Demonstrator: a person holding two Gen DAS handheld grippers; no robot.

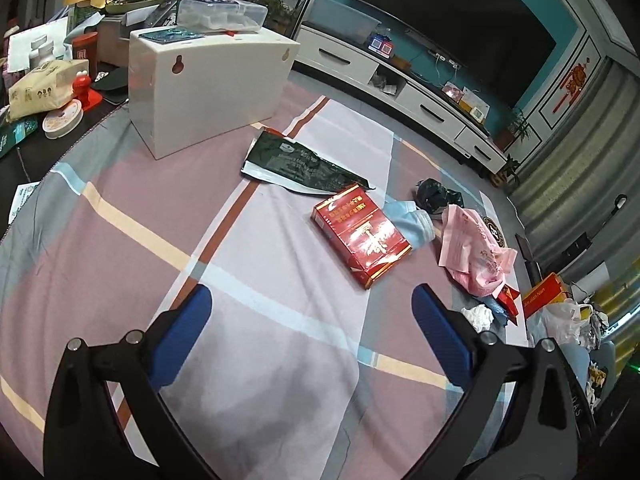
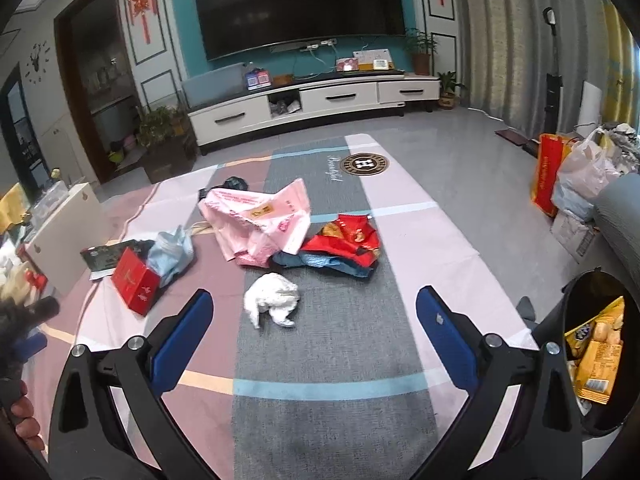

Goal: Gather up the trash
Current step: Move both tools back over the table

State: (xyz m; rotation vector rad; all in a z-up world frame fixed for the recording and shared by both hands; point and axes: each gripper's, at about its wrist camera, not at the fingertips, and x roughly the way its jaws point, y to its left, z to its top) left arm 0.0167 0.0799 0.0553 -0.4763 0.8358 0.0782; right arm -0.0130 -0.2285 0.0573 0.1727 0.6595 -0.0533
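Observation:
Trash lies on a checked cloth (image 1: 120,216). A red box (image 1: 362,234) lies ahead of my open, empty left gripper (image 1: 312,312); it also shows in the right wrist view (image 2: 134,286). Beyond it lie a dark green flat bag (image 1: 300,166), a light blue bag (image 1: 412,222), a crumpled black bag (image 1: 438,196) and a pink plastic bag (image 1: 476,252). My open, empty right gripper (image 2: 314,312) hovers just short of a crumpled white tissue (image 2: 274,298). Behind it lie the pink bag (image 2: 260,220) and a red snack wrapper (image 2: 346,240). A black bin (image 2: 596,356) with yellow packets stands at the right.
A white box (image 1: 208,84) stands at the cloth's far left, with a cluttered dark table (image 1: 40,92) behind it. A white TV cabinet (image 2: 312,106) lines the far wall. Full bags (image 2: 580,176) and a grey sofa edge (image 2: 624,216) stand on the right.

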